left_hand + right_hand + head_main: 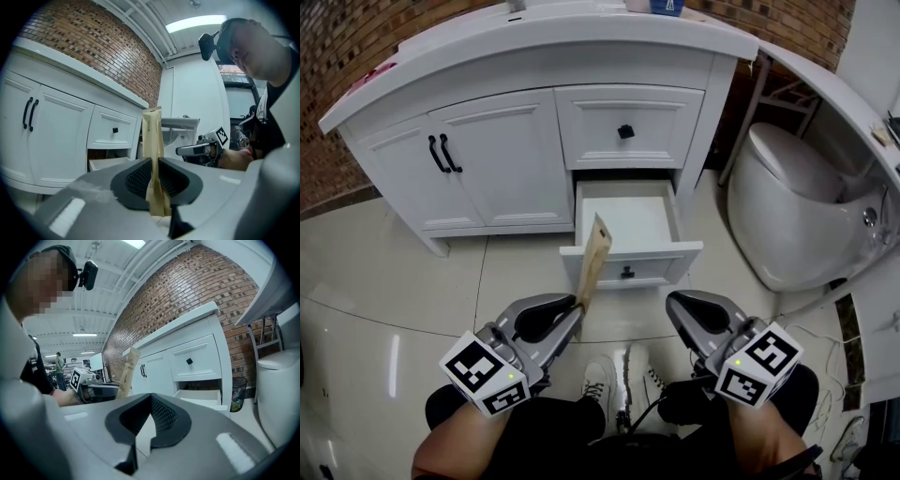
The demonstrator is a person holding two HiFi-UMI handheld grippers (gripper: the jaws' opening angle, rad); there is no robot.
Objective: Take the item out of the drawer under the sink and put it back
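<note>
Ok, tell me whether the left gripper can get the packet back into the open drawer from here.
Probably yes: the left gripper holds the packet just before the open drawer, with nothing between them.

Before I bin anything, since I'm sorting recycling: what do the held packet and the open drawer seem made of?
Packet: probably kraft paper, matte tan, flat with a crisp folded top edge. Open drawer: likely painted wood or fibreboard, smooth satin white, moulded front; its small black knob could be metal or plastic.
</note>
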